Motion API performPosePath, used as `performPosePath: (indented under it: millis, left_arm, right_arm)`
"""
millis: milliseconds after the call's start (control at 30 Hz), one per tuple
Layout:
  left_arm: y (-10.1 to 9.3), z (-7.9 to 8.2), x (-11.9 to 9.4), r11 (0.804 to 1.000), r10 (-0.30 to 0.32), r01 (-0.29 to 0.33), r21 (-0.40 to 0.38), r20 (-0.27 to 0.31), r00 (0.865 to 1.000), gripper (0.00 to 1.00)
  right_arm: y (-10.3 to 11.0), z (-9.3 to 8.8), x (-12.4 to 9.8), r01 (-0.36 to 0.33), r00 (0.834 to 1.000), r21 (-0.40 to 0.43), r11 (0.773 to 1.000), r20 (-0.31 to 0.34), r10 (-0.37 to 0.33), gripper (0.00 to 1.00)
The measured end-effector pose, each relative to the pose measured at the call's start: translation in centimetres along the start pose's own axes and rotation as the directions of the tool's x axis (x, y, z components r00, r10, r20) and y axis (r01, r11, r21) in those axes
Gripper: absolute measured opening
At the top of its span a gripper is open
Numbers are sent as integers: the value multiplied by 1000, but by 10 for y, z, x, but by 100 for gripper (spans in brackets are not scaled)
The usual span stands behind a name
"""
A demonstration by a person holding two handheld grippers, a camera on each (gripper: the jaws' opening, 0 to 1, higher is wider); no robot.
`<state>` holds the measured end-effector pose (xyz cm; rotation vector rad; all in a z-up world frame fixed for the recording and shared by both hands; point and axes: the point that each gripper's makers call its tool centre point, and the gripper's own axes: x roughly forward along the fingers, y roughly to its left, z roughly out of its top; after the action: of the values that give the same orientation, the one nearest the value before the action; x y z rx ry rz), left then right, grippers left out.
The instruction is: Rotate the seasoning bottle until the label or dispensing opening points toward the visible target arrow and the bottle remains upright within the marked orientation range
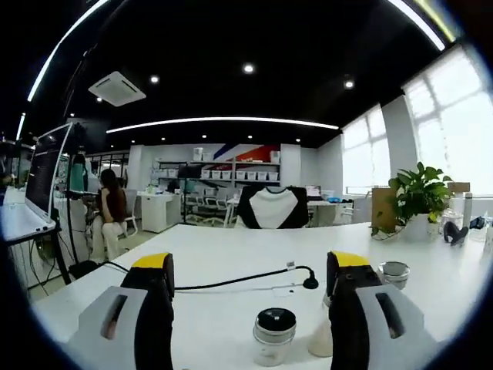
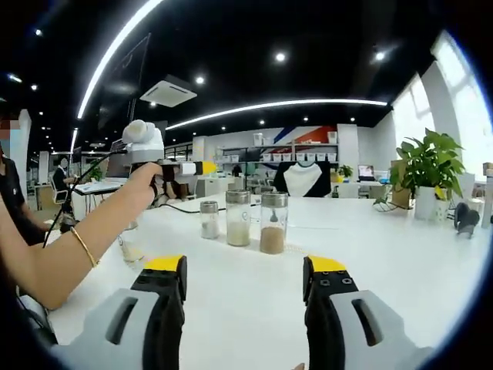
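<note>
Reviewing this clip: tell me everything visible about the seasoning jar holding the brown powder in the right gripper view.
The jar with brown powder is a clear, glass-looking cylinder with a silvery metal-looking cap. Brown powder fills roughly its lower third; the rest looks empty. It stands upright on the white table, rightmost in a row of three jars, beside a taller-filled jar of pale seasoning. Whether the two touch is unclear. No label or arrow is discernible. It sits beyond the right gripper, whose jaws are apart and hold nothing.
</note>
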<state>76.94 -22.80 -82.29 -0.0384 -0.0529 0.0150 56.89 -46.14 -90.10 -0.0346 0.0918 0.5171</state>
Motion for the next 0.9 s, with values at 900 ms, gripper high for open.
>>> performPosePath:
  millis: [900]
  left_arm:
    - [-10,-71,9,995,-17,8,-95,-95,995,59]
  right_arm:
    - [4,-34,8,-15,996,18,1000,-84,16,59]
